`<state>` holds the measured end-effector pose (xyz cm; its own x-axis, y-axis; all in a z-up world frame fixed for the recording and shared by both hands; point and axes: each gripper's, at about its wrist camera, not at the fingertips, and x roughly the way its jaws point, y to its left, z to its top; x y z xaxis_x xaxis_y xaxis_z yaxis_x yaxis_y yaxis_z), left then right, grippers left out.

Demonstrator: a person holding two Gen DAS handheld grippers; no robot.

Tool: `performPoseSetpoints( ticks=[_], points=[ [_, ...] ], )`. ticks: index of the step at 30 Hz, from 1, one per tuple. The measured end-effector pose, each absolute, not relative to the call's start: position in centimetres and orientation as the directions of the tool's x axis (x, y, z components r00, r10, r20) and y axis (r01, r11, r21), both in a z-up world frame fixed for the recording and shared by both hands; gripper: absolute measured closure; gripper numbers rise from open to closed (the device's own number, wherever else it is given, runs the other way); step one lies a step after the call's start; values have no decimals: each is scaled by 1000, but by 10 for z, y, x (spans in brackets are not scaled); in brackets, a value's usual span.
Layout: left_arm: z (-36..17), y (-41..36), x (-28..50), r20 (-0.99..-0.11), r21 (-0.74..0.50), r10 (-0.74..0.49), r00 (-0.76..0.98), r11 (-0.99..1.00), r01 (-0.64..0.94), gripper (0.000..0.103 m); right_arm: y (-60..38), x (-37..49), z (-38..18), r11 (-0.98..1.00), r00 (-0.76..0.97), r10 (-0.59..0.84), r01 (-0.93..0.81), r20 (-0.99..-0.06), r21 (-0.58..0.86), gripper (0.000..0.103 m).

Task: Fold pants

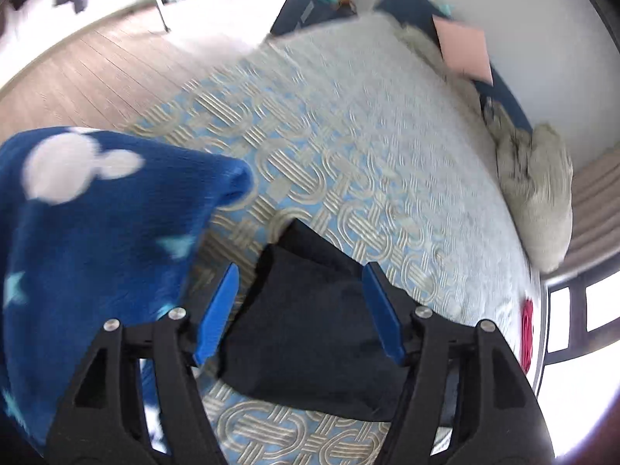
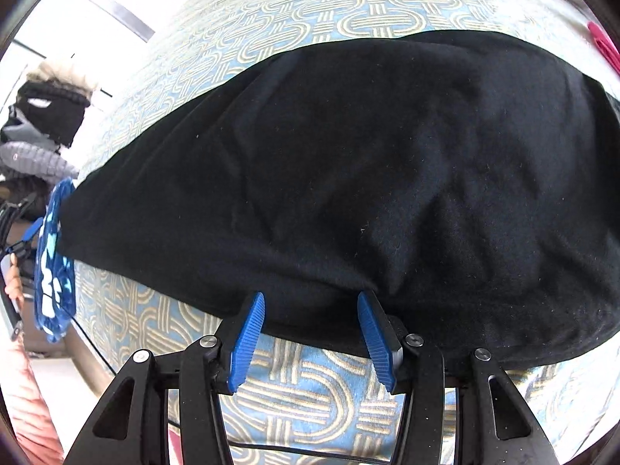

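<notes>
The left gripper [image 1: 300, 271] stands wide apart, its blue fingers [image 1: 219, 312] hanging above the folded black pants [image 1: 310, 333] with nothing between them; whether the tips touch the cloth cannot be told through the motion blur. The right gripper [image 2: 311, 298] is also spread, its fingertips at the near edge of the pants [image 2: 368, 178] and clamping nothing. The pants lie flat on the mattress [image 1: 348, 116], whose cover carries a blue and beige pattern of linked loops. The left wrist view alone shows the pants as a small compact dark bundle, with a blue fleece blanket [image 1: 89, 232] bearing white mouse-head shapes and pale stars just to its left, a grey rumpled blanket [image 1: 538, 193] and a pink flat item [image 1: 465, 48] at the far edge of the bed, a red item [image 1: 527, 333] near the right edge, and wooden floor [image 1: 97, 62] beyond. The right wrist view alone shows the cloth close up, smooth and broad, filling most of the frame, with the mattress [image 2: 310, 0] beyond it, the blue blanket [image 2: 52, 255] edge-on at the left, and a pink item [image 2: 604, 46] at the upper right.
</notes>
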<state>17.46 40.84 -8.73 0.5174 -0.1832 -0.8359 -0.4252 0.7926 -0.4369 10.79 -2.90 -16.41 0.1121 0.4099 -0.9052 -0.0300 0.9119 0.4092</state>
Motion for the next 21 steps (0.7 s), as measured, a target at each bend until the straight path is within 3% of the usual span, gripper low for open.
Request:
performPoseSetpoints(
  ticks=[3,5,7,8,12,14,19,21],
  points=[
    [-112,412,203,-866,-442,-225,446,760,-476,37,-32,108,-162,911,121,412,-27,-903,411,50],
    [-131,414,215,-857,-492,-299,420,719,-492,49,-33,104,-162,908,132,417,-30,-899,417,50],
    [-138,410,221,-832,-543,-363,419,686,-485,94,-36,105,-161,906,133,421,-28,-897,422,50],
    [-136,408,223,-805,-583,-393,445,664,-468,102,-45,105,-161,905,131,424,-25,-896,424,50],
    [-87,400,217,-679,-668,-373,633,670,-323,102,-60,113,-162,899,123,437,-26,-891,437,50],
    [-66,407,215,-653,-646,-300,696,699,-305,102,-62,115,-162,894,124,448,-25,-886,448,50],
    [-94,441,213,-812,-482,-121,571,691,-538,102,-71,116,-166,883,134,465,-4,-875,469,50],
    [-106,447,203,-828,-468,-101,552,665,-581,102,-73,117,-166,883,132,466,-7,-875,470,50]
  ],
)
